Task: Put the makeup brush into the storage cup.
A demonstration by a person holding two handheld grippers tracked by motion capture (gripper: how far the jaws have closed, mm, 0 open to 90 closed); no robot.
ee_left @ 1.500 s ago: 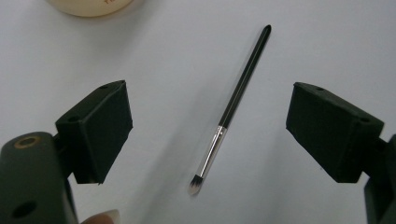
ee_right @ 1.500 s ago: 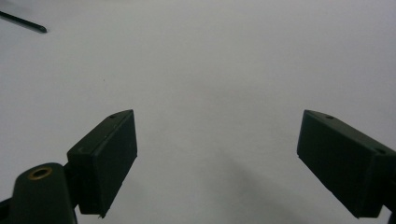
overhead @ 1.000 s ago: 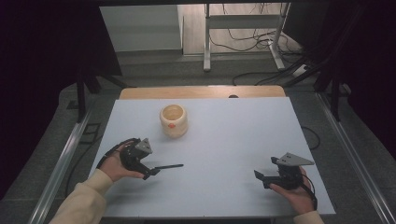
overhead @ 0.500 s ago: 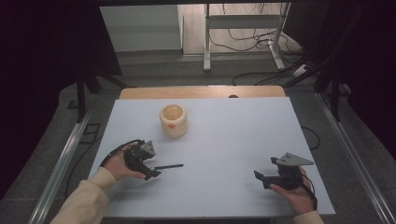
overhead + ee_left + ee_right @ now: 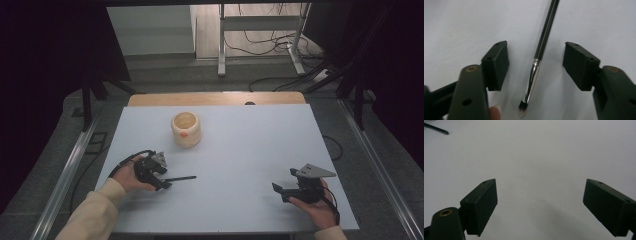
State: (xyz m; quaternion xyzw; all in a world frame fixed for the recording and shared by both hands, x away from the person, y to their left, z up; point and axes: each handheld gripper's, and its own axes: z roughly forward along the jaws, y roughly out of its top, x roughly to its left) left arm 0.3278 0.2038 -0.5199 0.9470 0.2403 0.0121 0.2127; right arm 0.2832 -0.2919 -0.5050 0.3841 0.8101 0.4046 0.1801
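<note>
Brush (image 5: 541, 47) lies flat on the pale table (image 5: 240, 150), and in the left gripper view it runs from the top centre of the frame down to the lower middle, with the dark handle above, the shiny metal ferrule in the middle and the small bristle tip at the bottom. It lies between the two black jaws of the left gripper (image 5: 535, 65), which stand wide apart on both sides and do not touch it. In the high view the left gripper (image 5: 161, 176) is in the lower left of the frame, and the brush (image 5: 181, 178) points from it toward the centre. A round wooden cup (image 5: 186, 129) stands upright above it, well apart. The right gripper (image 5: 281, 189) is in the lower right, also with jaws wide and with nothing between them.
</note>
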